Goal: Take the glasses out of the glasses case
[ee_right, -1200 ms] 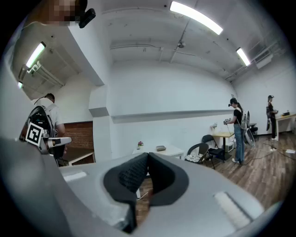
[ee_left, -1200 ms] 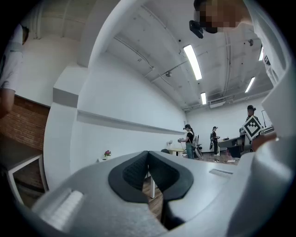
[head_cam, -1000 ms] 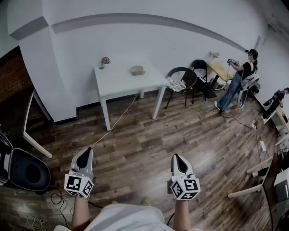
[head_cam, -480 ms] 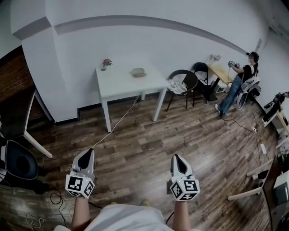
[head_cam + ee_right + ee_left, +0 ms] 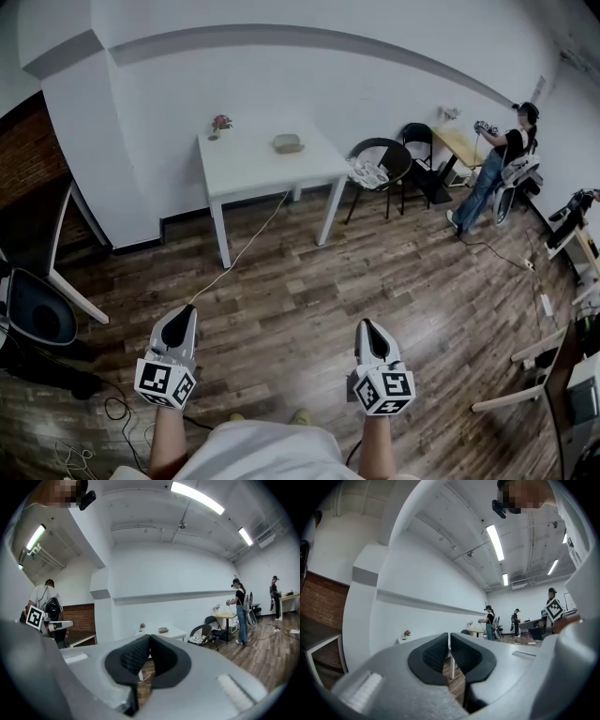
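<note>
Hovering low over the wood floor (image 5: 291, 300): L gripper (image 5: 180, 316) at 7 o'clock in head view, R gripper (image 5: 367, 328) at 5 o'clock, both aimed toward 12. L gripper view shows its jaws pressed together, dark pads (image 5: 433, 652) meeting at the tips w/ nothing btwn them. R gripper view shows the same: jaws together, pads (image 5: 133, 657) meeting, nothing held. Glasses case (image 5: 287, 143) lies on the white table (image 5: 244, 173) at 12 o'clock, well apart from both grippers; too small to tell if its lid is up. Flower pot (image 5: 219, 125) sits at 10 o'clock of the case, near the table's back corner. White cable (image 5: 246, 246) runs from under the table toward L gripper. Black chair (image 5: 380, 164) stands at 3 o'clock of the table, w/ another person (image 5: 497, 169) beyond it.
</note>
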Motion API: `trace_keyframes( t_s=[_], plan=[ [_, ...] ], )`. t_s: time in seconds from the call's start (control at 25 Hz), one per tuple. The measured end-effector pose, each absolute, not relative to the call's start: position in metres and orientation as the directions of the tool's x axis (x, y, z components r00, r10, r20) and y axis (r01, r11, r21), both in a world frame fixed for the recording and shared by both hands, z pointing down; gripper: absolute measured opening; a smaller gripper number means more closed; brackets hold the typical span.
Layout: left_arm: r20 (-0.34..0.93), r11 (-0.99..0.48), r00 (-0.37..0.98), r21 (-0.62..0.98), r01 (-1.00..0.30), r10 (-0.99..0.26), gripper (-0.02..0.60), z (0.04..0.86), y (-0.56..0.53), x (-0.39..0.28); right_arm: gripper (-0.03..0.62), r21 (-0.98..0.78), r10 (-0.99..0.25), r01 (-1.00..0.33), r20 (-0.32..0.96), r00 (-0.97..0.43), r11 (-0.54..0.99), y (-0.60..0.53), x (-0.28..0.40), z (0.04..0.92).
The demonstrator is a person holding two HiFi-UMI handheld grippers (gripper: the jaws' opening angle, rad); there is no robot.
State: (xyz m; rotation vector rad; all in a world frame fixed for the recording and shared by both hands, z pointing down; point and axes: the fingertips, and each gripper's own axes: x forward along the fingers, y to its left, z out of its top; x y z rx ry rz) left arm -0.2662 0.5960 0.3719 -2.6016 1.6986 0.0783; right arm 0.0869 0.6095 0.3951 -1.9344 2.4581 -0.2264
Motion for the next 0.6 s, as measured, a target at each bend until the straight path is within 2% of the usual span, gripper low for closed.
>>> trace_keyframes(
  t_s=[0.08, 0.16, 0.28, 0.6],
  plan=[
    [-0.060, -0.402, 0.402, 0.001, -0.915, -0.914, 0.022, 0.373, 0.595, -0.267, 0.002, -0.116, -0.967, -0.966, 0.087, -0.240, 0.230, 0.609, 0.086, 0.396],
    [-0.059, -0.399, 0.399, 0.002, -0.917, -0.915, 0.065, 0.373, 0.595, -0.268, 0.002, -0.113, -0.966, -0.966, 0.090, -0.242, 0.232, 0.609, 0.084, 0.397],
    [-0.061, -0.392, 0.390, 0.006, -0.920, -0.919, 0.098, 0.373, 0.594, -0.275, 0.002, -0.111, -0.964, -0.965, 0.089, -0.249, 0.238, 0.606, 0.077, 0.396],
    [-0.070, -0.379, 0.377, 0.016, -0.925, -0.924, 0.103, 0.374, 0.604, -0.306, 0.002, -0.107, -0.959, -0.960, 0.083, -0.270, 0.261, 0.607, 0.042, 0.394]
  ],
)
